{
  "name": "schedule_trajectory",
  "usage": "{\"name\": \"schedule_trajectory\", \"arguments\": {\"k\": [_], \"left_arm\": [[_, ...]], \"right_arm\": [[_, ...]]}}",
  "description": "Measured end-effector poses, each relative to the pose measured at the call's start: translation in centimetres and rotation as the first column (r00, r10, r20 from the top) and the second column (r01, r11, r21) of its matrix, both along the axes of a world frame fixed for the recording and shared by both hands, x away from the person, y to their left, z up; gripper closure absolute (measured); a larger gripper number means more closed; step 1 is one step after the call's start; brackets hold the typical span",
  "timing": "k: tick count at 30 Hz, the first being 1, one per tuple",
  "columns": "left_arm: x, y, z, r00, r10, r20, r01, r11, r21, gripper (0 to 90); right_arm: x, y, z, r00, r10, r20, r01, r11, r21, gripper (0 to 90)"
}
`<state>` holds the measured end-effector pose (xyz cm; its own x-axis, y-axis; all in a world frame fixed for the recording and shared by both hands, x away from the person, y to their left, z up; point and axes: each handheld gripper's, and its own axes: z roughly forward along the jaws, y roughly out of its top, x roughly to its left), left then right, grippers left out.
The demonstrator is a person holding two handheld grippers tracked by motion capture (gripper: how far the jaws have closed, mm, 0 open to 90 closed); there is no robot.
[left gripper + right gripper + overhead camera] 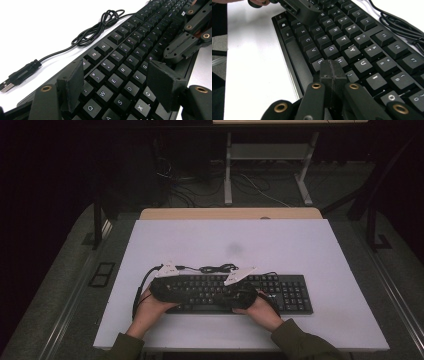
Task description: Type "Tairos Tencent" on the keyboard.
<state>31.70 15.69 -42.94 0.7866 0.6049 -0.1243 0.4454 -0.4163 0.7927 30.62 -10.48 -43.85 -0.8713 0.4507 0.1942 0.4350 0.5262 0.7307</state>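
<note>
A black keyboard (280, 292) lies across the front of the white table (225, 240). Over its left end I hold my left gripper (172, 290), pointing along the rows. Its jaws stand open (116, 75) just above the Q, W, E and D keys, with nothing between the pads. My right gripper (225, 297) comes in from the other side, at the keyboard's middle. Its jaws are shut (331, 67), pads pressed together, the tip low over the keys beside H. Each gripper shows in the other's view: the right gripper (185, 47) and the left gripper (299, 10).
The keyboard's black cable lies coiled (100, 27) on the table behind the keyboard, and its USB plug (15, 78) rests loose beyond the left end. Bare white table (257, 65) lies in front of the keyboard. Desk legs and cables (250, 185) stand on the floor behind.
</note>
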Motion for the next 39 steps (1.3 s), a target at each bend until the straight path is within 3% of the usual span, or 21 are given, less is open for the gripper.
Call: {"name": "schedule_trajectory", "arguments": {"k": [10,25,29,39], "left_arm": [[0.1,0.1,0.0,1.0,0.002,0.002,-0.002,1.0,-0.003,29.9],[0.1,-0.3,0.0,1.0,-0.007,0.001,0.007,1.0,0.0,33.4],[0.1,-0.6,0.1,0.9997,-0.024,-0.002,0.024,0.9997,0.005,40.9],[0.3,-1.9,0.2,0.9969,-0.078,-0.009,0.078,0.997,0.001,77.7]], "right_arm": [[0.3,-0.7,0.4,0.9999,-0.012,0.011,0.011,0.999,0.048,80.8],[0.7,-2.2,0.9,0.9981,-0.057,0.025,0.054,0.992,0.118,41.1],[0.9,-2.7,0.8,0.9962,-0.079,0.036,0.073,0.989,0.132,34.3],[1.6,-3.9,0.7,0.9914,-0.126,0.038,0.119,0.982,0.147,28.2]]}}
